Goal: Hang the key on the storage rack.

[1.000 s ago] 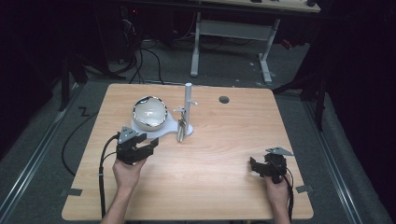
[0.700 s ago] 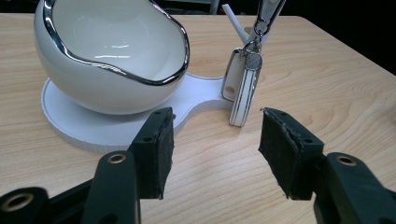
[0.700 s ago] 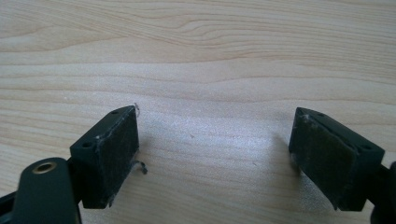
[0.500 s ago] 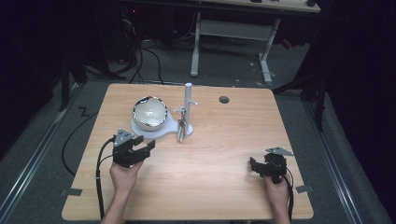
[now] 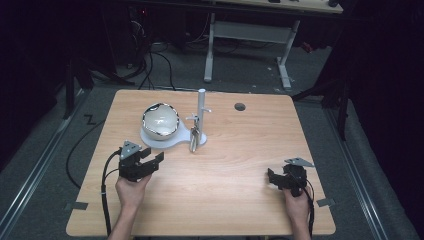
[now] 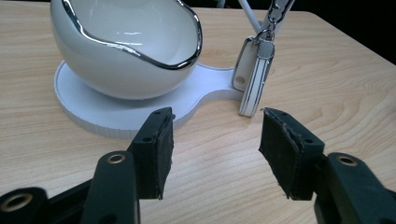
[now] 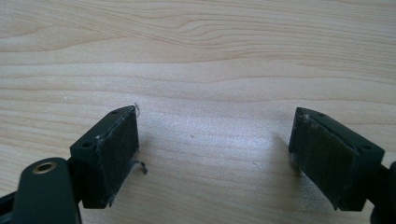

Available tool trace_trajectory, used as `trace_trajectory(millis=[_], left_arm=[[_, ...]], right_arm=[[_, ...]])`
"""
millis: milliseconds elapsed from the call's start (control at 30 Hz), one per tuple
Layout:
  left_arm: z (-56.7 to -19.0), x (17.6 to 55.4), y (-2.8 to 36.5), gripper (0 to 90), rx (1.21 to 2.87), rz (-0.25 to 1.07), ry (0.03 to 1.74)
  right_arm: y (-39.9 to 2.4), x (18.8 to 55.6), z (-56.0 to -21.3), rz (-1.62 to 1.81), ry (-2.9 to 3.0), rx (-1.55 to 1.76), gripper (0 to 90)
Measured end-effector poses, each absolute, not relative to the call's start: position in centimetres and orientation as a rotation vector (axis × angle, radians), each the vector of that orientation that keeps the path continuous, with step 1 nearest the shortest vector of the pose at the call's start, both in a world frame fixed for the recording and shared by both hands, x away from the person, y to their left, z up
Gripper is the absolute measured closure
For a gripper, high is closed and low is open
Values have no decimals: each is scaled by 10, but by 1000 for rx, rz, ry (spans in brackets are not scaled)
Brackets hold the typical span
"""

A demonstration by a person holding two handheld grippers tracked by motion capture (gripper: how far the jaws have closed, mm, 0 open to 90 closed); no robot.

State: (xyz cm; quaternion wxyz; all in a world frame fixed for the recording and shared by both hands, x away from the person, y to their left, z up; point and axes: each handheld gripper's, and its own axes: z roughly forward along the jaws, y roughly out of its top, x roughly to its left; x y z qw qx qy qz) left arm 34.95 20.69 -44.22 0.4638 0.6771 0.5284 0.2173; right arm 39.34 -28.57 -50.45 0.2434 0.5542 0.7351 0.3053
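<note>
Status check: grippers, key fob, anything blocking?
Left gripper open, empty, facing key fob. Right gripper open, empty. Fob hangs on stand beside bowl. Path clear.

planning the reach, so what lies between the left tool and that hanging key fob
Nothing but bare wooden table. In the left gripper view the open left tool faces the key fob, with only wood grain between.

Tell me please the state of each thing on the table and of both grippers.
Bowl: upright on its white base, nothing visible inside.
White base: flat on the table.
Key fob: hanging from the stand, lower end at the table.
Stand: upright.
Left gripper: open, holding nothing, pointed at the fob.
Right gripper: open, holding nothing, over bare wood.
</note>
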Motion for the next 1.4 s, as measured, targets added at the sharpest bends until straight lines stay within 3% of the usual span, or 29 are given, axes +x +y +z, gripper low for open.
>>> trace_trajectory(millis=[1400], left_arm=[[-471,348,218,433,1687,515,1395]], right_arm=[[-286,393,-504,834,2008,1515,161]])
